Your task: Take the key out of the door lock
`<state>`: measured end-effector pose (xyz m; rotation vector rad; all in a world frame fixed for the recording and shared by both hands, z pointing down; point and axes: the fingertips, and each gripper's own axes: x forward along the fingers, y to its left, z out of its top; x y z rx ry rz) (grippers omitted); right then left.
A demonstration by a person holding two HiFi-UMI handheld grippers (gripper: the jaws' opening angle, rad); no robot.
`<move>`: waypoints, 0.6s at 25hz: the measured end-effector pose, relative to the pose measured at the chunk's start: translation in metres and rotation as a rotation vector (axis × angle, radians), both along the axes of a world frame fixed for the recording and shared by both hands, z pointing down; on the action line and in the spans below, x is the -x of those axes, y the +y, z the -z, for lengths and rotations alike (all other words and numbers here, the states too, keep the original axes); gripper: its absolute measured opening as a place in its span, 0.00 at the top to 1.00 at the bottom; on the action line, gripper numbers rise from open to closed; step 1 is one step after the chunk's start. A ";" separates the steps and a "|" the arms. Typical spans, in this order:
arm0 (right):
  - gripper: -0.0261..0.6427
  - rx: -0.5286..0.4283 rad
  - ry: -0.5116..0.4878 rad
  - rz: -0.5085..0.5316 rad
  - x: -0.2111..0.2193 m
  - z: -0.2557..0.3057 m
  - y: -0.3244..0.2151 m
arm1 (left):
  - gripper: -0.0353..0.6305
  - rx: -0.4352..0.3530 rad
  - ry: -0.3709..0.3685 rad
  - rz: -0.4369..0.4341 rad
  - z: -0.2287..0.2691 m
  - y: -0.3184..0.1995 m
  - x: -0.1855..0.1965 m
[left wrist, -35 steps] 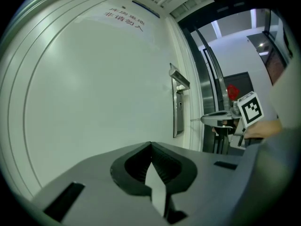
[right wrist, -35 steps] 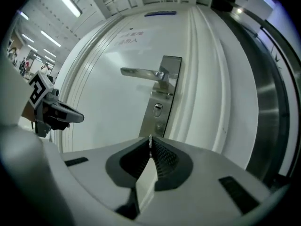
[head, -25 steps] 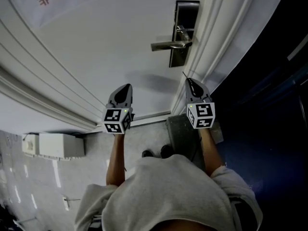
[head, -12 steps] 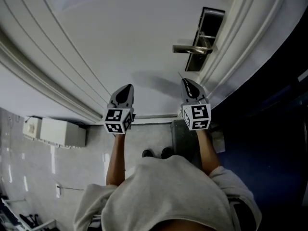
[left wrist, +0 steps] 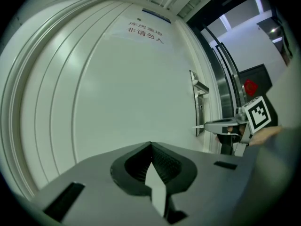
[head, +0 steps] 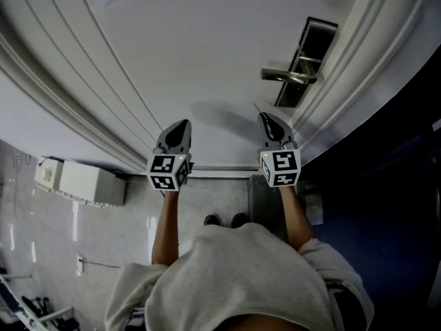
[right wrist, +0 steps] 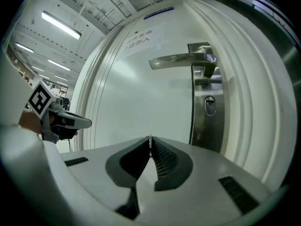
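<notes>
Key (left wrist: 199, 126) sits pinched in the closed right gripper (right wrist: 150, 149), clear of the lock (right wrist: 209, 105).

Three views, all toward door (head: 207, 47).

The white paper notice (left wrist: 145, 29) on the white panelled door (left wrist: 131, 93) carries red Chinese print: 库房重地 / 非请勿入.

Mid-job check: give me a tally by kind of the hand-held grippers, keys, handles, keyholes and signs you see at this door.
Hand-held grippers: 2, the left hand-held gripper and the right hand-held gripper
Key: 1, a thin blade pinched in the right one's tips
Lever handle: 1
Keyhole: 1, empty
Door sign: 1
Total: 6
</notes>
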<state>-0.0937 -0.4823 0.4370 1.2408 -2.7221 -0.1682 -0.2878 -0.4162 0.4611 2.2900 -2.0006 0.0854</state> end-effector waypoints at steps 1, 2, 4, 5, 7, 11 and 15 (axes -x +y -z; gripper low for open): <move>0.92 0.000 0.001 -0.002 0.000 0.000 -0.001 | 0.92 0.000 0.001 -0.002 -0.001 -0.001 -0.001; 0.92 0.000 0.001 -0.005 -0.001 -0.001 -0.001 | 0.92 0.001 0.002 -0.005 -0.001 -0.003 -0.002; 0.92 -0.001 0.001 -0.009 -0.003 -0.001 -0.003 | 0.92 0.001 0.004 -0.013 -0.002 -0.005 -0.005; 0.92 -0.002 0.002 -0.011 -0.004 -0.001 -0.003 | 0.92 0.002 0.004 -0.016 -0.002 -0.007 -0.006; 0.92 -0.001 0.006 -0.015 -0.006 -0.002 -0.004 | 0.92 0.004 0.002 -0.022 -0.003 -0.009 -0.009; 0.92 0.000 0.009 -0.021 -0.009 -0.002 -0.003 | 0.92 0.006 0.005 -0.029 -0.003 -0.011 -0.012; 0.92 -0.002 0.013 -0.022 -0.010 -0.004 -0.001 | 0.92 0.005 0.006 -0.036 -0.004 -0.011 -0.015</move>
